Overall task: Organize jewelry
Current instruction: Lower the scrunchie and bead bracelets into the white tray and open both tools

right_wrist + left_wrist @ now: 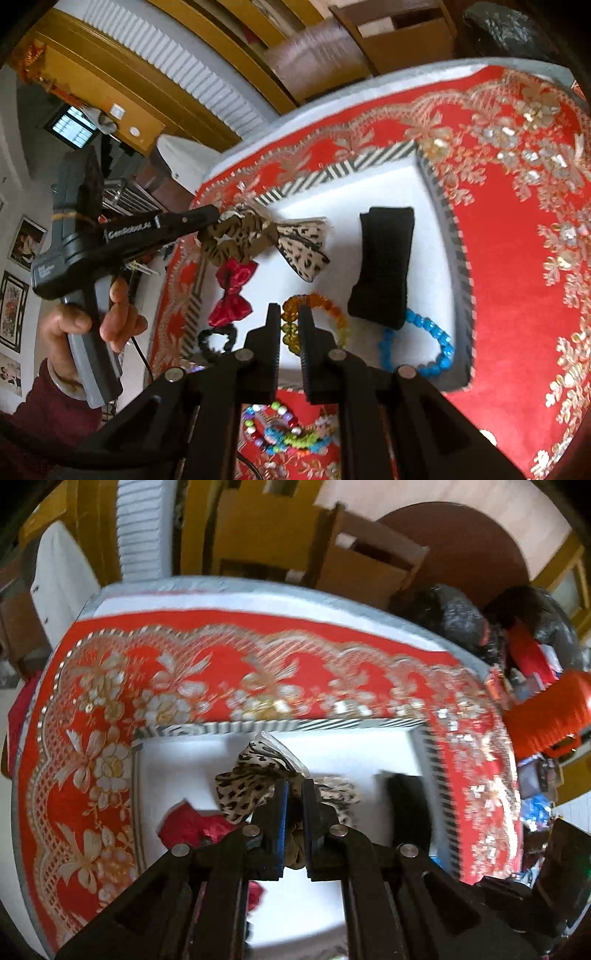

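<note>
Leopard-print cloth, a hair scrunchie [236, 236], is pinched tight in the left gripper [294, 794], above the far left corner of the white tray [436, 192]. The right gripper [288, 314] is pressed together on an orange bead bracelet [332, 314] near the tray's near edge. Around them lie a red bow [232, 295], a black band [384, 266] and a blue bracelet [436, 343]. It looks like the putting-down step. Next, each gripper needs a free spot, then must open.
</note>
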Demonstrator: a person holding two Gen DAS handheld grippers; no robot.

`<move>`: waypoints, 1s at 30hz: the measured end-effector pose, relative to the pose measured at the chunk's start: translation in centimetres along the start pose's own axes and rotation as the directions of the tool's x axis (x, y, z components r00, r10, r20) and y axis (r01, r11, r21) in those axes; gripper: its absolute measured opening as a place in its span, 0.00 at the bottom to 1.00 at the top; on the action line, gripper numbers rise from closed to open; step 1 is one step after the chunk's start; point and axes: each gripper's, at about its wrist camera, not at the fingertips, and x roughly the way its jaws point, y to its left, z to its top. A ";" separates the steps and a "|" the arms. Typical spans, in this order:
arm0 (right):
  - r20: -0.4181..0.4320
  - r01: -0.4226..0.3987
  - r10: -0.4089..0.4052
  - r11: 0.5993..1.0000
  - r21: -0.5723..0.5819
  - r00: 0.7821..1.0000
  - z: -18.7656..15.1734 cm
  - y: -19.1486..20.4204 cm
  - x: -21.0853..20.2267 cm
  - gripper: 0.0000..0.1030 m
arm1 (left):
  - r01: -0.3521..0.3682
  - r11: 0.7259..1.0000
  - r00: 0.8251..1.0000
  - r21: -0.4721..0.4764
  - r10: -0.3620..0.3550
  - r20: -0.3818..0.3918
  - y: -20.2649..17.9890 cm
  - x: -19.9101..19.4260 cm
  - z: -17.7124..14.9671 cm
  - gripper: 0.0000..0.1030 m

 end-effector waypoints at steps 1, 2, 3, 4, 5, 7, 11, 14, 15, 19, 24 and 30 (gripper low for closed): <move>-0.020 0.000 0.000 1.000 -0.003 1.000 0.0 0.1 1.0 0.09 | -0.008 1.000 1.000 -0.008 0.008 -0.008 0.6 0.3 -0.1 0.00; -0.038 -0.004 0.004 1.000 -0.004 0.999 0.0 0.2 2.0 0.09 | -0.010 1.000 1.000 -0.018 0.010 -0.017 1.2 0.5 -0.3 0.00; -0.059 -0.010 0.010 1.000 -0.006 0.998 -0.1 0.4 3.0 0.09 | -0.013 1.000 1.000 -0.027 0.012 -0.022 1.8 0.7 -0.5 0.00; -0.081 -0.015 0.014 1.000 -0.010 0.997 -0.3 0.6 4.3 0.09 | -0.024 0.999 0.999 -0.024 0.023 -0.022 2.2 0.7 -0.7 0.00; -0.101 -0.017 0.016 1.000 -0.015 0.995 -0.5 0.9 5.3 0.09 | -0.032 0.999 0.999 -0.020 0.032 -0.020 2.4 0.7 -0.8 0.00; -0.137 -0.024 0.021 0.999 -0.022 0.990 -0.7 1.3 7.1 0.09 | -0.040 0.999 0.999 -0.020 0.039 -0.018 3.0 0.5 -1.1 0.00; -0.184 -0.020 0.010 0.998 -0.054 0.983 -1.4 2.0 9.0 0.09 | -0.026 0.999 0.999 -0.043 0.025 -0.021 3.8 0.6 -1.1 0.00; -0.194 0.010 -0.025 0.997 -0.082 0.981 -1.8 2.4 8.8 0.22 | -0.029 0.998 1.000 -0.052 0.029 -0.006 3.8 0.4 -1.4 0.17; -0.183 0.015 -0.030 0.996 -0.084 0.983 -1.9 2.4 8.4 0.29 | -0.022 0.998 1.000 -0.055 0.022 0.000 3.8 0.1 -1.6 0.21; -0.107 0.026 -0.035 0.996 -0.088 0.994 -2.1 2.3 5.3 0.47 | -0.063 0.997 0.998 -0.039 0.064 0.012 3.1 -0.9 -2.5 0.22; 0.014 0.130 -0.130 0.981 -0.146 0.991 -2.4 3.5 1.2 0.47 | -0.096 0.994 0.995 -0.043 0.097 0.035 2.3 -3.1 -4.5 0.22; 0.151 0.206 -0.179 0.961 -0.187 0.972 -3.9 5.2 -3.9 0.54 | -0.118 0.991 0.992 -0.064 0.120 0.029 1.5 -5.6 -7.7 0.22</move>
